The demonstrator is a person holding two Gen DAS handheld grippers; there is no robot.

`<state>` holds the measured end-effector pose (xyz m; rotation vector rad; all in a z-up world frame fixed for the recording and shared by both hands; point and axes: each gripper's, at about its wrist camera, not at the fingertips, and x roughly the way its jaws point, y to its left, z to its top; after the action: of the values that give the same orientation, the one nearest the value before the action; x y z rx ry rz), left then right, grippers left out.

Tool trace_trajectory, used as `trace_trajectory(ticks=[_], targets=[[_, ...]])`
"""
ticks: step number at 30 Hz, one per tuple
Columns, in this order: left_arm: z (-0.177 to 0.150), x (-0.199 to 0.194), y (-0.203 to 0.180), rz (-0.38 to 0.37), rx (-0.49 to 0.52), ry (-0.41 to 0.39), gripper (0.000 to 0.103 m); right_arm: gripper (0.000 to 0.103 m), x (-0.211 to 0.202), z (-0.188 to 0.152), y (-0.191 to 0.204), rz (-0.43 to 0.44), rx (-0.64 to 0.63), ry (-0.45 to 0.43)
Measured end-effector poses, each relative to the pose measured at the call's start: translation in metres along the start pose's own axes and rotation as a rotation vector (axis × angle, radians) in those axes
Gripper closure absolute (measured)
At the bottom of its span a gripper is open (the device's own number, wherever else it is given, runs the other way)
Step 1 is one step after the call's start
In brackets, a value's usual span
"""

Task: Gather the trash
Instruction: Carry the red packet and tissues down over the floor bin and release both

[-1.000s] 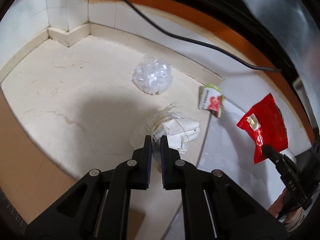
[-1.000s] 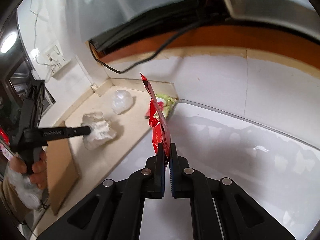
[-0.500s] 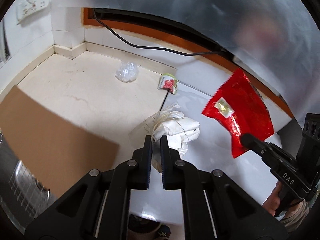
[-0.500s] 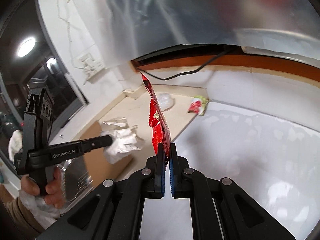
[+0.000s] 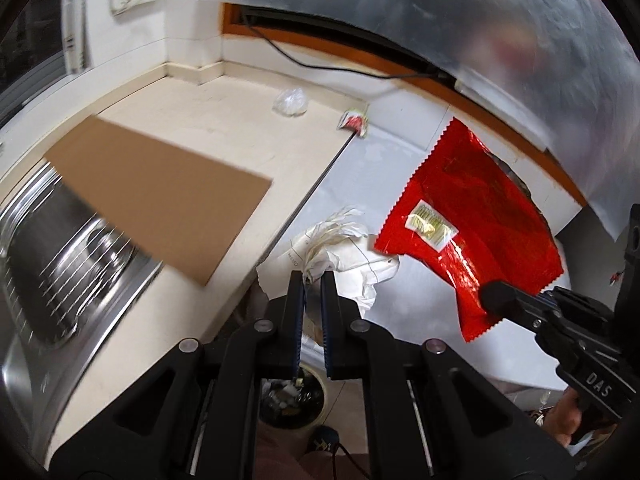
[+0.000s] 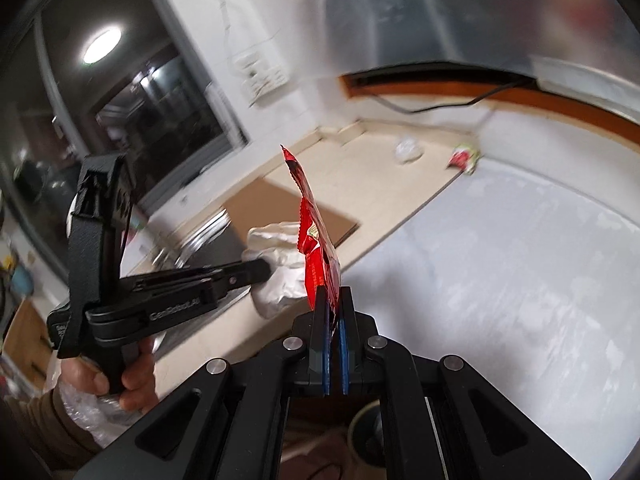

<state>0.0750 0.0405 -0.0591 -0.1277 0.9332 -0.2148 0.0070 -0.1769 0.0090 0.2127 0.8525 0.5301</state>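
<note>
the left gripper (image 5: 313, 280) is pinched tight on a crumpled wad of white paper (image 5: 344, 258), its twisted end caught between the two fingers and the rest bulging out ahead of the tips, held in the air off the counter edge. the right gripper (image 6: 333, 294) is likewise closed, clamped on the lower corner of a red foil wrapper (image 6: 316, 248) that stands up edge-on from its fingers; in the left wrist view the same wrapper (image 5: 472, 232) hangs flat and broad, with a small yellow label on its face, just right of the paper wad.

on the cream counter (image 5: 224, 120) two more pieces of trash lie near the far edge, close to the back corner: a clear crumpled plastic ball (image 5: 291, 101) and, to its right, a small red and green packet (image 5: 354, 122) resting right at the seam where the counter meets a glossy white surface (image 5: 384, 184). a brown cardboard sheet (image 5: 160, 196) lies on the left part of the counter, overlapping the ribbed drainboard of a steel sink (image 5: 60, 264).

below the left gripper's fingers a round bin (image 5: 292, 400) stands on the floor, with what looks like scraps inside, though it is mostly hidden by the gripper body. a black cable (image 5: 320, 64) runs along the wall behind the counter. the person's left hand (image 6: 120, 376) grips the left gripper's handle, with clear plastic bunched over the sleeve.
</note>
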Motion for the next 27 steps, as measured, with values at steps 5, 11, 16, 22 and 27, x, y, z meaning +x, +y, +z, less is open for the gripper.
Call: trace_trajectory(ticks=[5, 11, 16, 22, 27], targets=[[-0.047, -0.015, 0.0, 0.048, -0.022, 0.019, 0.098, 0.1, -0.007, -0.045, 0.022, 0.025, -0.035, 0.08], [-0.081, -0.007, 0.003, 0.088, -0.021, 0.069, 0.098, 0.1, -0.003, -0.089, 0.032, 0.001, -0.062, 0.151], [-0.101, 0.01, 0.003, 0.105, 0.004, 0.105, 0.098, 0.1, 0.019, -0.112, 0.024, -0.02, -0.04, 0.209], [-0.132, 0.042, 0.014, 0.102, -0.002, 0.164, 0.098, 0.1, 0.054, -0.147, 0.018, -0.064, -0.008, 0.288], [-0.166, 0.075, 0.027, 0.083, -0.022, 0.225, 0.098, 0.1, 0.092, -0.19, 0.015, -0.113, -0.029, 0.359]])
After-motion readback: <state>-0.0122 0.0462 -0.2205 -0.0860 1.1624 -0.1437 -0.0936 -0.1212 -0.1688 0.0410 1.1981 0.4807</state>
